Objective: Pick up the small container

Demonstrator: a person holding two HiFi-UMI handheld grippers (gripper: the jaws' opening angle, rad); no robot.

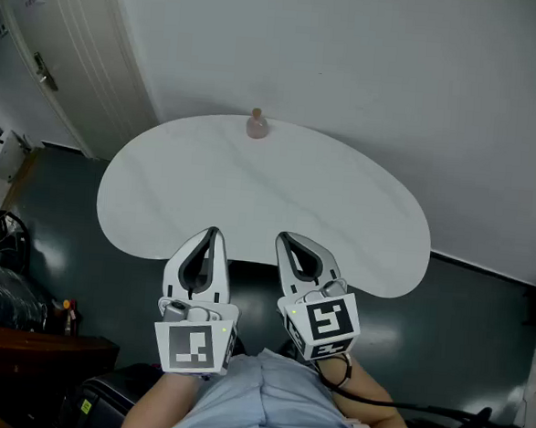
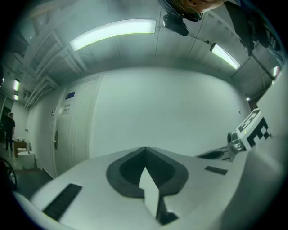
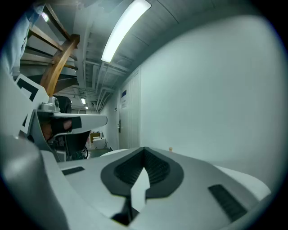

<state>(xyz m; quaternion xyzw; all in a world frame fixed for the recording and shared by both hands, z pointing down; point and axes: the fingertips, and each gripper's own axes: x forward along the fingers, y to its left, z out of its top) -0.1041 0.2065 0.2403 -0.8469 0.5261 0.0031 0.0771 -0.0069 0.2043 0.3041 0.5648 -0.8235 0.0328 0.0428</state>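
The small container (image 1: 256, 123), a pinkish bottle-shaped pot, stands upright at the far edge of the white oval table (image 1: 359, 215), close to the wall. In the right gripper view the container (image 3: 170, 148) is a tiny speck past the jaw tips. My left gripper (image 1: 213, 233) and right gripper (image 1: 283, 238) hover side by side over the table's near edge, far from the container. Both are shut, tips touching, with nothing between them. The left gripper view shows the closed left gripper (image 2: 145, 151) pointing at the bare wall. The closed right gripper (image 3: 144, 151) points the same way.
A white wall runs right behind the table. At the far left is a white door (image 1: 49, 65). Clutter, a dark bag and red items (image 1: 4, 254) lie on the floor at the left. A black cable (image 1: 392, 405) trails from the right gripper.
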